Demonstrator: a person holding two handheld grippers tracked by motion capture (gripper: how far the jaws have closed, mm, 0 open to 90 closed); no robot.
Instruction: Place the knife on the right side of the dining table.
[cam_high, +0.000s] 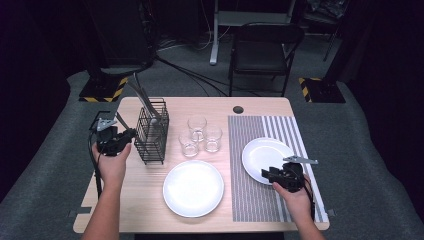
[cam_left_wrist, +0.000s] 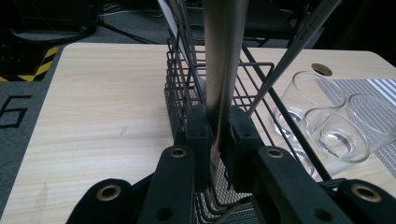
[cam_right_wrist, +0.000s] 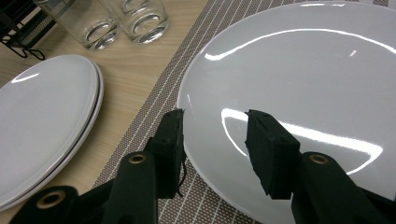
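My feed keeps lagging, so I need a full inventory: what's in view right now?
black wire cutlery basket: one, table's left part
long metal utensils: several, silver, upright in the basket
clear drinking glasses: three, centre
round white plates: two stacked, front centre
single white plate: on the mat
grey striped placemat: one, right
black folding chair: behind the table
left gripper: shut on a utensil handle
right gripper: open over the single plate's rim

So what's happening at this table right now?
A person is working with a two-jaw gripper in each hand. The left gripper is clamped on the handle of a metal utensil standing in the black wire caddy. The right gripper hovers open over the white plate on the striped placemat. Three glasses and more plates sit between.
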